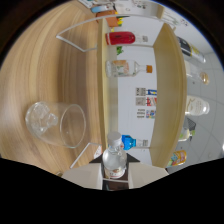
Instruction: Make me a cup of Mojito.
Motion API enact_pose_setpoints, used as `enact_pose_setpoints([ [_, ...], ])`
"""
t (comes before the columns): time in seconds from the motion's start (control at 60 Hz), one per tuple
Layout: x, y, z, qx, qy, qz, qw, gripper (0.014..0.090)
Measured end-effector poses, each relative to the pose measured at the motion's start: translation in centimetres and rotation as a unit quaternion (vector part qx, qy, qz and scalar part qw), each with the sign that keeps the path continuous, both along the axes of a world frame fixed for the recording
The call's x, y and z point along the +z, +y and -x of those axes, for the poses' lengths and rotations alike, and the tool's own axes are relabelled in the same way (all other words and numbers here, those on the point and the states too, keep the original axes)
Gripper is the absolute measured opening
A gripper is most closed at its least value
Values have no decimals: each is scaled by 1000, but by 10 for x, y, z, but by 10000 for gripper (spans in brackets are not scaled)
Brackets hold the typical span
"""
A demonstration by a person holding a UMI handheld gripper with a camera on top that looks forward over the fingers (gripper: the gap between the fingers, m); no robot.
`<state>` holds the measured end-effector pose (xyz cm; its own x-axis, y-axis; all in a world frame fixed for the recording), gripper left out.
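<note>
We hold the gripper [115, 176] turned on its side, so the wooden counter [30, 75] and the shelf appear rotated. A small clear bottle [114, 159] with a silver cap stands between the two fingers [85, 175], which press on its body from either side: the jaws are narrow and closed on the bottle. Its label is too small to read; we judge it to be a spirit or syrup for the Mojito, though that remains uncertain.

The clear glass cup [55, 122], already holding what look like ice cubes, sits on the counter near the bottle and apart from it, its mouth facing the bottle's side.

Step in hand: we judge this to be the pouring stage, with the bottle gripped and brought near the cup. The next move calls for setting the bottle's neck over the cup's rim and tilting steadily, while keeping firm pressure so the smooth glass does not slip.

Surface and room: the counter is light wood grain. Beyond it a wooden shelf [167, 95] with a white back holds a red bottle [120, 38], a clear bottle with an orange cap [127, 68] and a blue-capped bottle [129, 142]. Further bottles stand on the far side of the shelf.
</note>
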<state>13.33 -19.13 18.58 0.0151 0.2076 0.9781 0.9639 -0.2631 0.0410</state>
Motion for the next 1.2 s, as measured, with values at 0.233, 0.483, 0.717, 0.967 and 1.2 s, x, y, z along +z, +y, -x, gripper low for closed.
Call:
enact_pose_setpoints([
  [0.233,2,4,5,47,-221,46,973,339],
  [0.483,4,3,15,67,-272,61,958,339],
  [0.717,16,0,23,63,-99,41,992,342],
  [0.967,48,-12,32,55,373,-29,926,343],
  [1.2,-18,-11,2,-46,640,-12,767,343],
])
